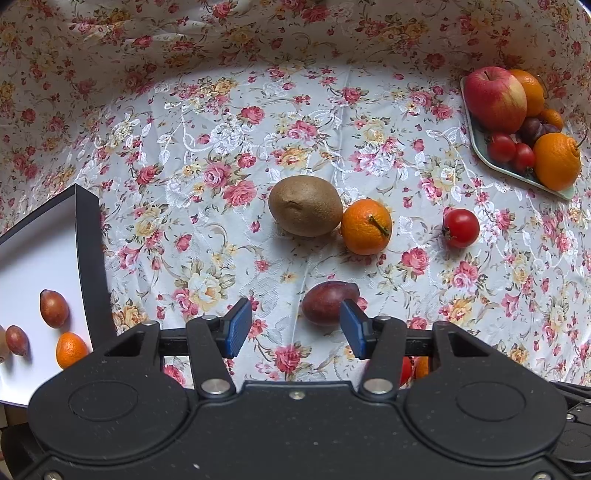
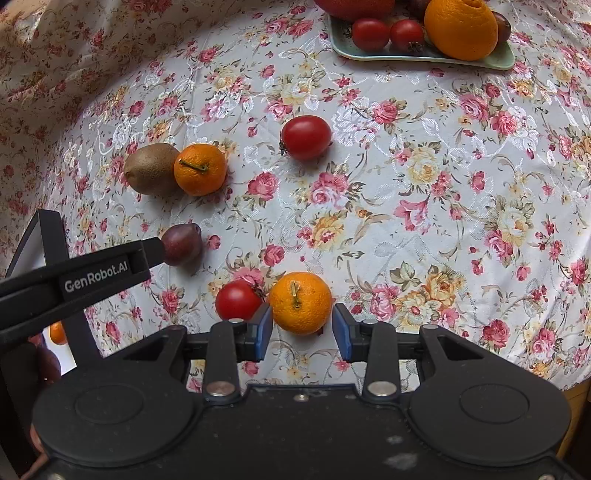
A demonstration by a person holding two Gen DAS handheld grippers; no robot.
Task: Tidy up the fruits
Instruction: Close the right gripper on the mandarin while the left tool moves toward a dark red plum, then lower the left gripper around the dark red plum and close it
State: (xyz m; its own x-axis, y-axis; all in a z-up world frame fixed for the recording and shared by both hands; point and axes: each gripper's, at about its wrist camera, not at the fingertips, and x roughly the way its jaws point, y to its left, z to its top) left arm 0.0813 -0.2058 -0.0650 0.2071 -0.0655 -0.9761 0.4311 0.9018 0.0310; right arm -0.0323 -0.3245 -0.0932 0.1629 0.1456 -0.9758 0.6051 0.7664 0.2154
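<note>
Both tools are spread, left tool by a dark purple plum, right tool around a small orange tangerine; few fruits sit in the white tray, several remain on the floral bench.

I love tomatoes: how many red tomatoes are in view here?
4. On the floral cloth: far tomato, and near tomato beside the orange at the right gripper. On the green plate: left tomato, right tomato. Piled fruit may hide more.
</note>
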